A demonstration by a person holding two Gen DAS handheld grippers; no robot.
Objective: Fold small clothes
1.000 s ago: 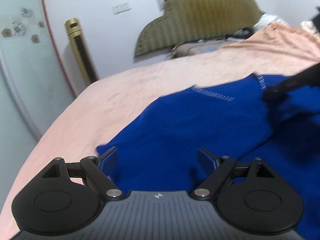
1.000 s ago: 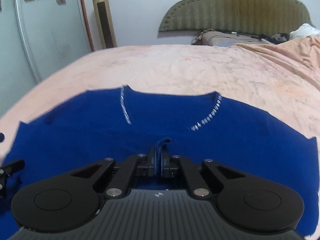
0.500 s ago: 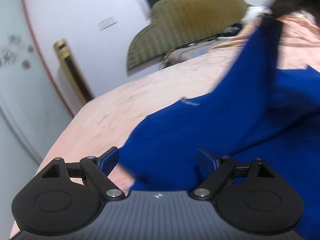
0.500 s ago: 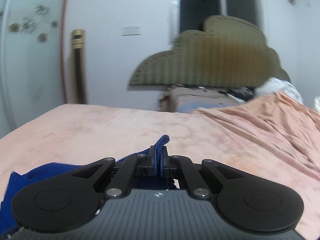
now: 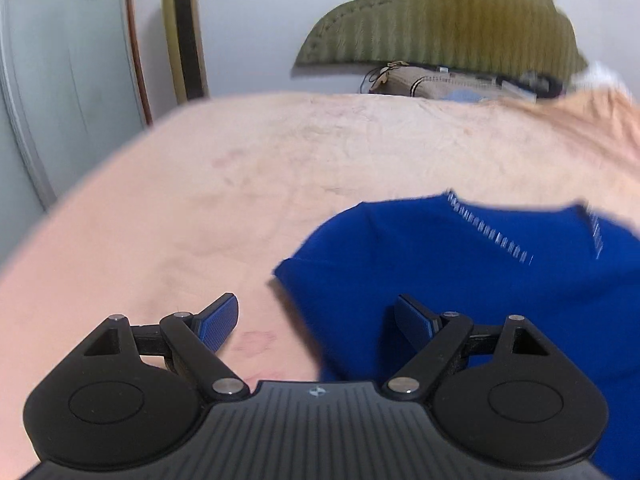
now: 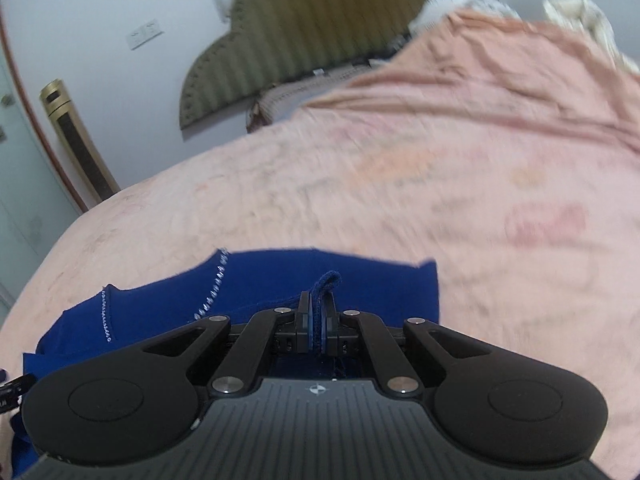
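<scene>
A small royal-blue garment (image 5: 472, 280) with a sparkly trimmed neckline lies on the pink bedspread (image 5: 240, 200). My left gripper (image 5: 316, 320) is open and empty, low over the garment's left edge; its right finger is over the cloth, its left finger over bare bedspread. In the right wrist view the garment (image 6: 260, 284) lies folded over, and my right gripper (image 6: 318, 320) is shut on a pinched fold of its blue fabric, which sticks up between the fingers.
An olive padded headboard (image 5: 448, 24) and pillows stand at the far end of the bed. A gold tower fan (image 5: 184, 28) and a glass door (image 5: 60, 80) are at the far left. The bedspread (image 6: 500, 200) bunches up at the right.
My right gripper lifted the blue fabric up and carried it across, then came down over the garment, which now lies folded. My left gripper shifted left to the garment's edge, still open.
</scene>
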